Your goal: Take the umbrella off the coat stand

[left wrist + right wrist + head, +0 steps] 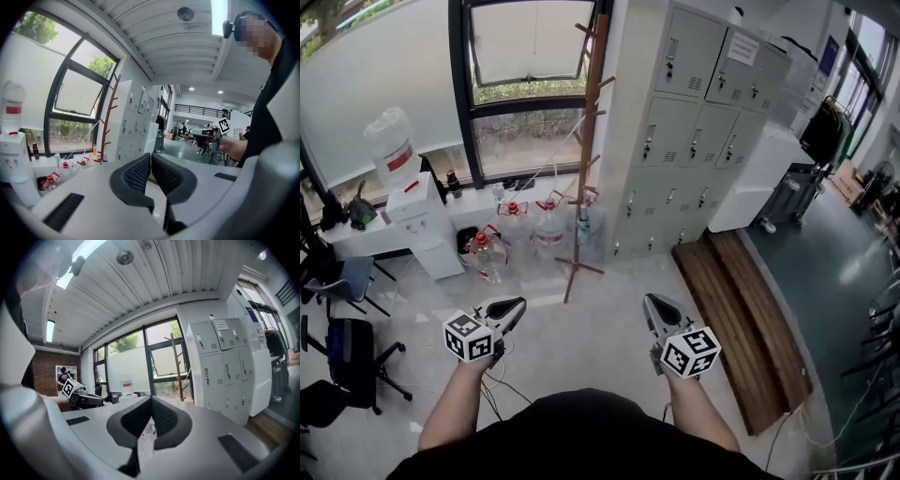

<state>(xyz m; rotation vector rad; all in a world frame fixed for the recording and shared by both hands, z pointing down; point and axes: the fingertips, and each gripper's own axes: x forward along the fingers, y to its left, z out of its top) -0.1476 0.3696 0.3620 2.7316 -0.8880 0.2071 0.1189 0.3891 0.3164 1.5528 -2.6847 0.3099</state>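
Left gripper: low at the left of the head view, nearly level, aimed toward the window wall; jaws pressed together tip to tip, nothing between them
Right gripper: low at the right, nearly level, well apart from the left one; jaws closed at the tips, nothing clamped
Marker cubes: one at the rear of each gripper, just ahead of the forearms
Coat stand: bare wooden trunk with short upturned pegs, upright on crossed feet, between the window and the lockers, well ahead of both grippers
Umbrella: pale folded shape hanging low against the trunk of the coat stand, a little above the feet; untouched, far from either gripper; finer detail too small to tell
Thin pale line: slanting from the stand's middle pegs down toward the sill at the left; nature unclear
Water bottles: large clear ones with red caps, grouped on the floor just left of the stand's base
Water dispenser: white, with an inverted bottle on top, left of the bottles by the window wall
Lockers: grey bank of doors, just right of the stand
Window: dark frame, upper pane tilted open, greenery outside
Wooden platform: long brown boards on the floor, right of the right gripper
Office chairs: dark, at the far left edge
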